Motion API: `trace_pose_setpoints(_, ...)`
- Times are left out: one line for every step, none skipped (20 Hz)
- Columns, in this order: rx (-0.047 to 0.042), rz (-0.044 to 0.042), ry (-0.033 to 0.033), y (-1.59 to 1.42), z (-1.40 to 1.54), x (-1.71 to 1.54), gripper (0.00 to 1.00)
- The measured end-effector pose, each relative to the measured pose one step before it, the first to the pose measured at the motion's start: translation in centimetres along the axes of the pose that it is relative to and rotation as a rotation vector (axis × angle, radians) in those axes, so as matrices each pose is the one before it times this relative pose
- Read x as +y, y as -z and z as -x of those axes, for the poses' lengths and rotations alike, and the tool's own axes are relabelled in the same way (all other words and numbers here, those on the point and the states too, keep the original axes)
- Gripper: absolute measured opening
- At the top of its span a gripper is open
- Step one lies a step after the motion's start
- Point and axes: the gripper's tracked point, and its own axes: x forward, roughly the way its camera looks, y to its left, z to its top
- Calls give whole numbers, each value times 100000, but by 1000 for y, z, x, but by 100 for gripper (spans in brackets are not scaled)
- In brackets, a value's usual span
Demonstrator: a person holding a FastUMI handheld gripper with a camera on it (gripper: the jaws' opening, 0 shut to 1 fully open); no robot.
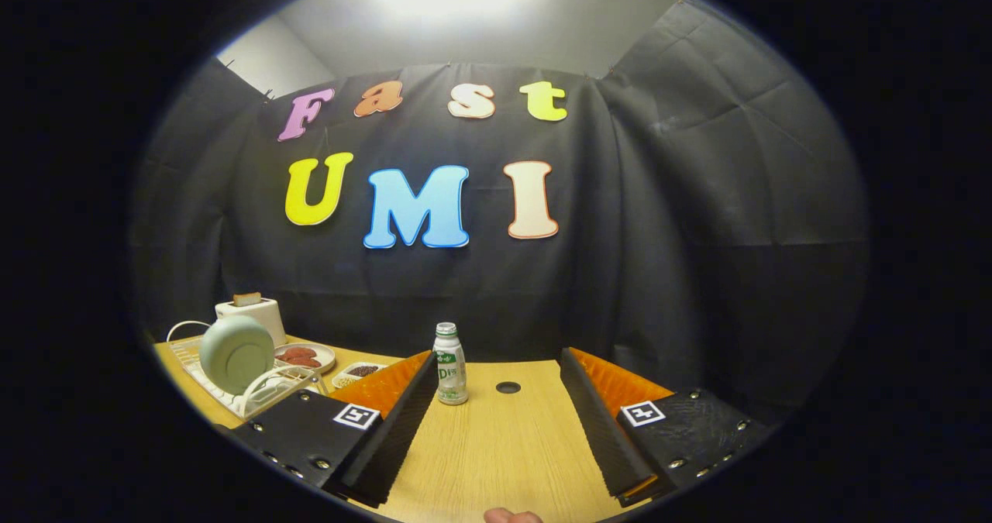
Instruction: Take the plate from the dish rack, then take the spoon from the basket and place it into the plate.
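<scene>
Standing on edge in the white wire dish rack [252, 393] at lower left of the frame: a round pale green plate [236, 354], upright, its back facing the camera. Sitting left of the spread gripper [496, 411] fingers, apart from them, nothing between the fingers.

Plate [236, 353] upright in dish rack [256, 395], left of bottle [449, 365]; toaster [252, 312] behind.

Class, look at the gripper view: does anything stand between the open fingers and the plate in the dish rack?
Nothing visible blocks it. The gripper is open over bare table. The plate stands upright in the dish rack, off beyond the left finger. The small bottle stands ahead between the fingers, not toward the plate.
</scene>
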Motion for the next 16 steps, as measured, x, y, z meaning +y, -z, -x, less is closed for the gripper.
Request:
trace_pose_setpoints(922, -984, 763, -1130, 592, 386, 97)
trace_pose_setpoints(204, -1398, -482, -1200, 702, 580, 97)
trace_pose_setpoints(-233, -879, 227, -1093, 544, 678, 97)
trace_pose_setpoints(-145, -194, 588, -1021, 485, 434, 97)
trace_pose_setpoints(-473, -541, -285, -816, 544, 760, 97)
trace_pose_setpoints(-574, -443, 188, -893, 398, 882, 97)
trace_pose_setpoints(-153, 455, 885, -704, 88, 741, 97)
trace_pose_setpoints(1063, 733, 789, -455, 77, 819, 97)
trace_pose_setpoints(710, 609, -175, -390, 87, 1276, 97)
trace_pose_setpoints(-18, 1116, -61, -662, -166, 1159, 97)
trace_pose_setpoints(-143, 1176, -20, -581, -53, 1014, 97)
trace_pose_setpoints(-191, 763, 554, -653, -88, 1132, 97)
trace_pose_setpoints(-489, 751, 14, -554, -13, 1095, 97)
trace_pose_setpoints(-951, 326, -656, -797, 36, 1381, 97)
trace_pose_setpoints(-972, 529, -411, -622, -120, 1351, 97)
trace_pose_setpoints(-683, 256, -370, -569, -98, 1349, 97)
